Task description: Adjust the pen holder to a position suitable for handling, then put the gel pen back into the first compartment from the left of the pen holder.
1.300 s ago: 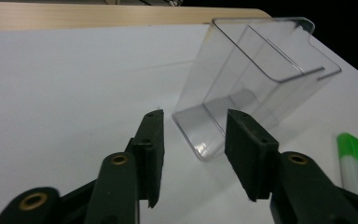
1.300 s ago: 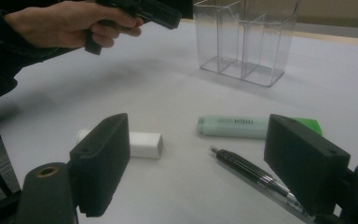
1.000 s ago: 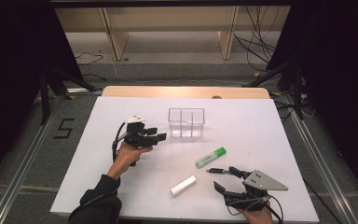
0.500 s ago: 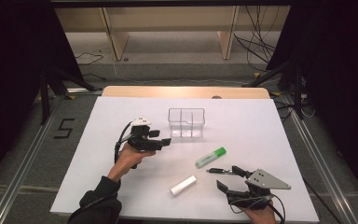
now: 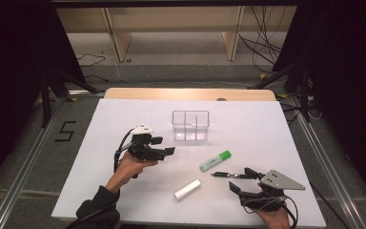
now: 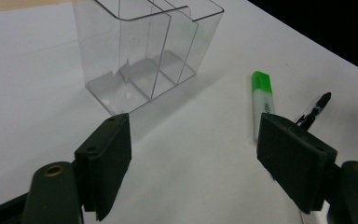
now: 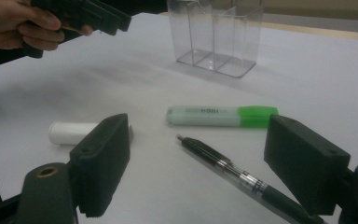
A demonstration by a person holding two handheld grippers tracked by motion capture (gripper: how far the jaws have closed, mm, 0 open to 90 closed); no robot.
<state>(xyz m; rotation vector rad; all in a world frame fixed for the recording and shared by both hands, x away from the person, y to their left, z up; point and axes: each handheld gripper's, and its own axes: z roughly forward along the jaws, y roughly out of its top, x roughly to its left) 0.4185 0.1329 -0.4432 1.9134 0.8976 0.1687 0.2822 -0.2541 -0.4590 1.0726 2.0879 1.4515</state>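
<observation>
Floor marking: a black "5" point(image 5: 65, 131) at the left of the high view, beside the white table point(image 5: 267, 129).
Highlighter point(image 7: 221, 116): green cap, grey lettering along the barrel, too blurred to read; centre of the right gripper view.
Pen point(image 7: 233, 173): black, lower centre, just below the highlighter.
White tube point(image 7: 72, 132): lower left, unlabelled.
Clear organiser point(image 6: 144, 46): upper centre of the left gripper view, empty compartments.
Left gripper point(image 5: 159, 146): jaws spread, holding nothing.
Right gripper point(image 5: 242, 180): jaws spread, pen between them, not pinched.

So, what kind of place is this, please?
Probably a lab or recording workspace, not a home: a white table on a railed floor marked "5", loose cables behind, and a handheld tool in each hand.
</observation>
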